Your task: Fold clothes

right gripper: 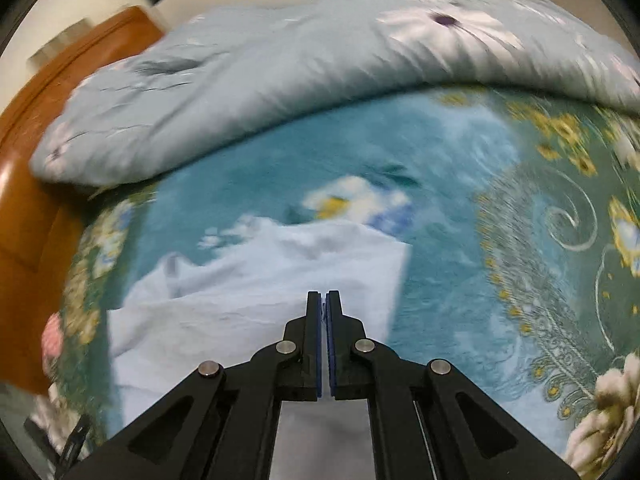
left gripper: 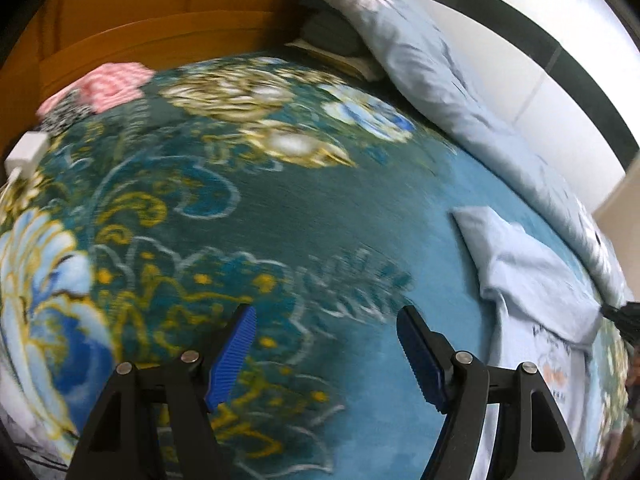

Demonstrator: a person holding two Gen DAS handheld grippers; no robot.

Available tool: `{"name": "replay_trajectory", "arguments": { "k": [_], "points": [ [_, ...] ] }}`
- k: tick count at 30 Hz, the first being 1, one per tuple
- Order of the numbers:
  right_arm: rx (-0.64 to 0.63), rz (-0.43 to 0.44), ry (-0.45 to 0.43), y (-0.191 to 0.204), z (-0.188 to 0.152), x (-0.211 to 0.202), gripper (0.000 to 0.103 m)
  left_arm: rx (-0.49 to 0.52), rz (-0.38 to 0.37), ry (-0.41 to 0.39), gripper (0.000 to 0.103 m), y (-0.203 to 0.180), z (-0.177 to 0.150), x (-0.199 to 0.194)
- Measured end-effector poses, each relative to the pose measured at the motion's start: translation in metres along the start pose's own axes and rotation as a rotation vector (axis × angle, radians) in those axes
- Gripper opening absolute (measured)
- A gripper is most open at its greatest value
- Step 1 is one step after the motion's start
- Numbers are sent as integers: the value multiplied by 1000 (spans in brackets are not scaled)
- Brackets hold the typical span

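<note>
Left claw (left gripper: pixel 326 354): jaws spread wide, blue ribbed pads (left gripper: pixel 232 356) facing each other, nothing between them. It hangs above the floral bedspread (left gripper: pixel 248 208), a teal cover with gold and blue flowers. The pale blue T-shirt (left gripper: pixel 532 280) lies to the right of this claw and a little ahead of it, partly folded, one layer doubled over a printed area near the frame's edge. A small bit of the other tool shows dark at the far right, touching or just beside the shirt; cannot tell which.

Ahead and left of the left claw, near the wooden headboard (left gripper: pixel 120 40): a pink-and-white striped cloth (left gripper: pixel 116 84). A white charger block (left gripper: pixel 26 152) sits at the far left. A light blue quilt (left gripper: pixel 420 52) with white flowers runs along the bed's far right side.

Right claw (right gripper: pixel 324 300): jaws pressed together, only a thin slit between the pads; no cloth visibly pinched at the tips. The T-shirt (right gripper: pixel 260 300) spreads directly under and ahead of it, mostly to its left, its straight edge just right of the tips. The quilt (right gripper: pixel 280 80) is bunched well ahead. Both views are motion-blurred.
</note>
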State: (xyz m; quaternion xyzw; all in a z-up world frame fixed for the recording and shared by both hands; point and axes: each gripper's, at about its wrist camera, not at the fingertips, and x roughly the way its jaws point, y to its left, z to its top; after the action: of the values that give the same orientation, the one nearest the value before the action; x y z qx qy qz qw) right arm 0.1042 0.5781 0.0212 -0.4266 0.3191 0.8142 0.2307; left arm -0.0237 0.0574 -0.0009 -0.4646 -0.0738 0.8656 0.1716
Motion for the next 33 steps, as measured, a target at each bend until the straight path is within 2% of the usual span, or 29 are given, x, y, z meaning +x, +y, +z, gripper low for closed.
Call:
{"name": "replay_trajectory", "arguments": {
  "k": [2, 5, 9, 12, 15, 18, 24, 26, 33],
  "points": [
    [38, 14, -3, -17, -1, 7, 2, 5, -25, 13, 76, -9, -2, 0],
    [51, 45, 18, -30, -6, 16, 3, 2, -106, 54, 76, -21, -9, -2],
    [55, 36, 7, -44, -19, 0, 3, 28, -193, 118, 76, -33, -27, -8],
    [10, 109, 33, -50, -50, -18, 5, 48, -213, 179, 76, -38, -47, -8],
    [-37, 151, 87, -61, -92, -31, 12, 91, -199, 200, 76, -45, -63, -14],
    [-13, 163, 136, -77, -131, -42, 15, 141, -207, 236, 76, -56, -75, -23],
    [0, 274, 166, -92, -205, -85, 20, 200, -256, 323, 76, -64, -105, -38],
    [14, 309, 180, -96, -226, -97, 24, 201, -271, 342, 76, -61, -113, -45],
    [45, 404, 222, -110, -284, -120, 25, 165, -367, 410, 76, -40, -137, -60]
  ]
}}
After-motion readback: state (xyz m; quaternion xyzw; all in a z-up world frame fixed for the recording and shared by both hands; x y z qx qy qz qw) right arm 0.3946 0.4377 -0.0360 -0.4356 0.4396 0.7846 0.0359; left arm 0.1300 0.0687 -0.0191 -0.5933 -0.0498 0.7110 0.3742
